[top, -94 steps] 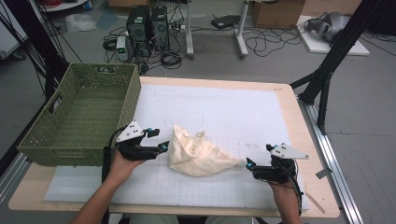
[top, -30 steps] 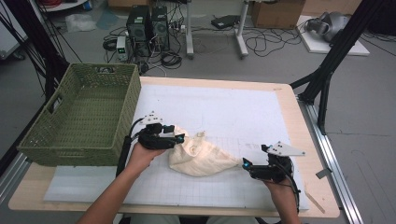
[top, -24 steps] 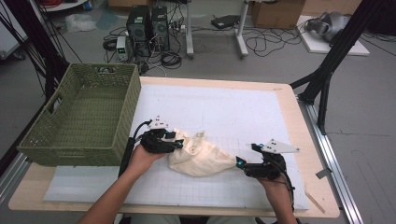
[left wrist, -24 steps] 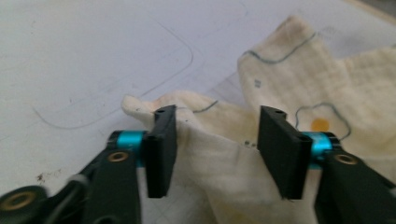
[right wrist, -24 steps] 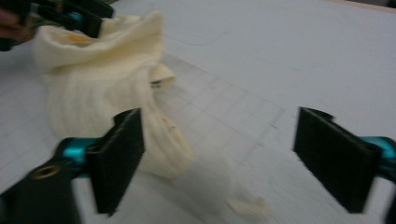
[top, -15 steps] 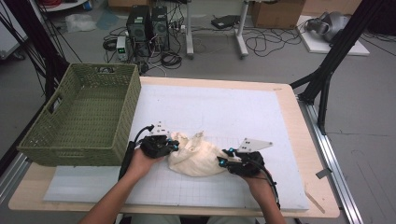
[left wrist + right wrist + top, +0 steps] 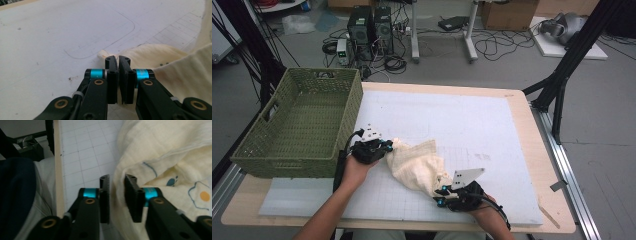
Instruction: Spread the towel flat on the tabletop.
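Both tongs are on the crumpled cream muslin cloth (image 7: 418,165), which lies on the white gridded mat (image 7: 462,125) in the lower middle of the high view. The left gripper (image 7: 384,147) sits at the cloth's upper-left end, beside the woven green plastic basket (image 7: 302,127). In the left gripper view its jaws (image 7: 118,75) are pressed nearly flat together, with a thin edge of cloth between them, so it is clamped on that corner. The right gripper (image 7: 443,192) sits at the cloth's lower-right end, near the bottom edge of the high view. In the right gripper view its jaws (image 7: 117,195) have a thick fold of cloth between them, printed with a small orange-centred flower (image 7: 201,195). These jaws have just been closing, and the pads appear to press on the fold from both sides.

The step in hand looks like taking two ends so the cloth can be spread or lifted. To do it well, the right grip should be confirmed on a single edge, not on a bunched wad, since a wad can slip out under tension. Both hands should then draw apart evenly and low over the mat, keeping the pull gentle so the thin left-hand corner does not slide free. The cable (image 7: 343,160) by the left wrist should stay clear of the fabric.
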A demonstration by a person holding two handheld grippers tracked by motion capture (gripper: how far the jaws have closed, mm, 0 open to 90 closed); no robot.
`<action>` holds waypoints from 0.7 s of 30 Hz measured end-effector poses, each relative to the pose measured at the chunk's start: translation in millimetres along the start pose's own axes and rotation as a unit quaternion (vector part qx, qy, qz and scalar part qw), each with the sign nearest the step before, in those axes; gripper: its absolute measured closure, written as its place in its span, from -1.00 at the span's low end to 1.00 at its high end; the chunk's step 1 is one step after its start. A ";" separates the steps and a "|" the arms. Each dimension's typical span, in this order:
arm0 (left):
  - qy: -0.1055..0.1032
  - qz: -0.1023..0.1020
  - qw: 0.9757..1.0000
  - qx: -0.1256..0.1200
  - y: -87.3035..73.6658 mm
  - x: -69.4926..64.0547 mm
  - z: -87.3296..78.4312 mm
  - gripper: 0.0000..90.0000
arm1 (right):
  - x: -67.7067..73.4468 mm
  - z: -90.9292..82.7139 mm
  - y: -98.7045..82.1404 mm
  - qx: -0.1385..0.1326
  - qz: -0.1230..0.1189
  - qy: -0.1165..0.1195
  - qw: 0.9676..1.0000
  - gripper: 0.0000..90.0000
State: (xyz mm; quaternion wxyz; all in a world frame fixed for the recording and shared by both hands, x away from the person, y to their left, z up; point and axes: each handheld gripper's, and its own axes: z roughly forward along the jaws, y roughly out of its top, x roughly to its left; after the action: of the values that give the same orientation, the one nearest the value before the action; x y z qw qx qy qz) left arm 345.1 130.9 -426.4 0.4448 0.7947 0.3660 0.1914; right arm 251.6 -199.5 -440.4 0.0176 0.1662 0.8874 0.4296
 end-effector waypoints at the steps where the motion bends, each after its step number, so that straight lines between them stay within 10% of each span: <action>1: -0.002 0.002 1.000 -0.001 -0.8 -0.1 -2.1 0.89 | -0.5 -3.7 0.2 -0.011 0.004 0.000 1.000 0.51; 11: -0.020 0.010 1.000 -0.022 -9.9 -0.6 -19.0 0.88 | -39.4 -45.8 6.3 -0.107 0.063 -0.117 0.985 0.32; 15: -0.026 0.011 0.999 -0.024 -12.1 -1.2 -21.5 0.88 | -61.1 -39.8 8.1 -0.083 0.092 -0.178 0.976 0.37; 21: -0.029 0.010 0.999 -0.027 -15.4 -0.8 -22.7 0.88 | -59.6 -0.7 12.4 -0.013 0.085 -0.141 0.986 0.13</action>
State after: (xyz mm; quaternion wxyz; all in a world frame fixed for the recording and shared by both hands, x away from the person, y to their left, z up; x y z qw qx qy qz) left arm 324.0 148.4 -427.3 0.4741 0.7915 0.3396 0.1826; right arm 311.2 -211.4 -437.1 0.1084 0.2999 0.8531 0.4130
